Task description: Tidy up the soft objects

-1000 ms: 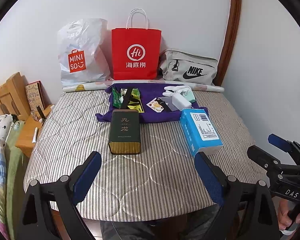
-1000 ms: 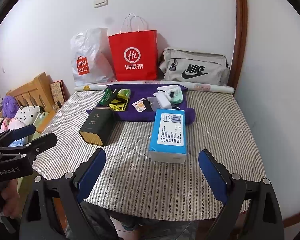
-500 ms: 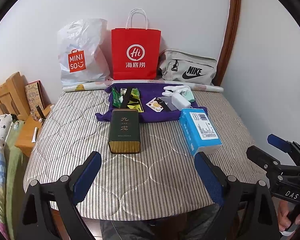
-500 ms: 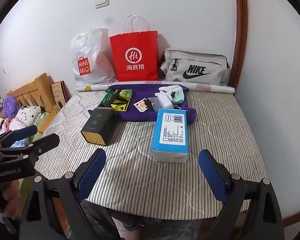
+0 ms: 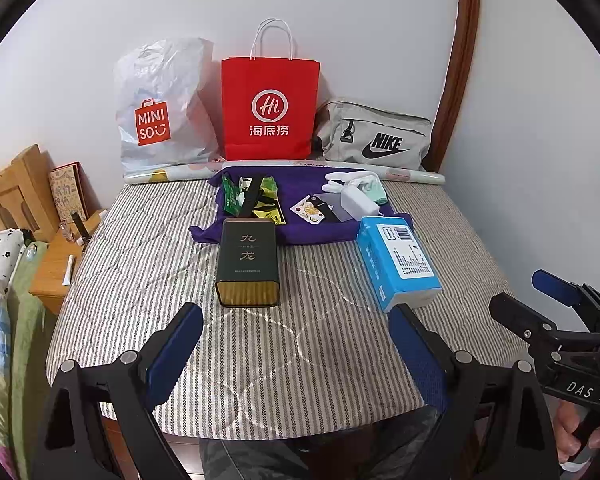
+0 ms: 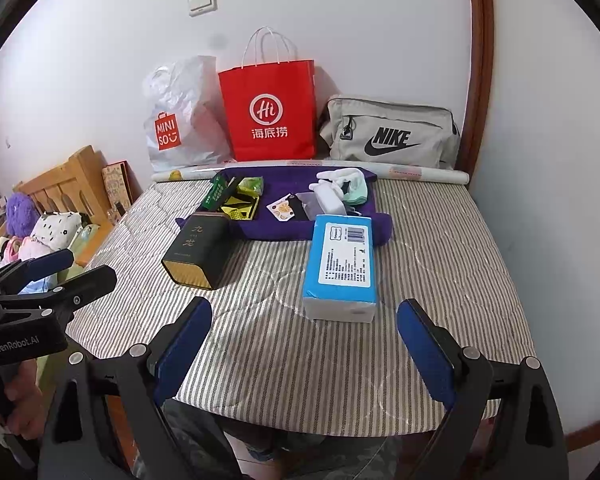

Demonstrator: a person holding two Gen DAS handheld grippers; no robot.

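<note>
A blue tissue pack point(image 5: 396, 262) point(image 6: 342, 264) lies on the striped table cover point(image 5: 300, 344) point(image 6: 300, 344), right of a dark green tea tin point(image 5: 248, 266) point(image 6: 198, 250). Behind them a purple cloth point(image 5: 296, 196) point(image 6: 292, 196) carries green and yellow packets point(image 5: 256, 198) point(image 6: 236, 196), stickers and white and mint soft items point(image 5: 358, 188) point(image 6: 342, 188). My left gripper point(image 5: 296, 344) is open and empty above the table's near edge. My right gripper point(image 6: 304, 344) is open and empty, just short of the tissue pack.
A white Miniso bag point(image 5: 160, 112), a red paper bag point(image 5: 270, 108) and a grey Nike bag point(image 5: 374, 136) stand against the back wall behind a rolled sheet point(image 5: 412, 176). A wooden headboard point(image 5: 8, 192) and bedding point(image 6: 40, 236) lie left. A wall point(image 5: 540, 140) is close on the right.
Both grippers have drifted slightly; the view has barely shifted. Nothing on the table has moved, and both grippers stay open.
</note>
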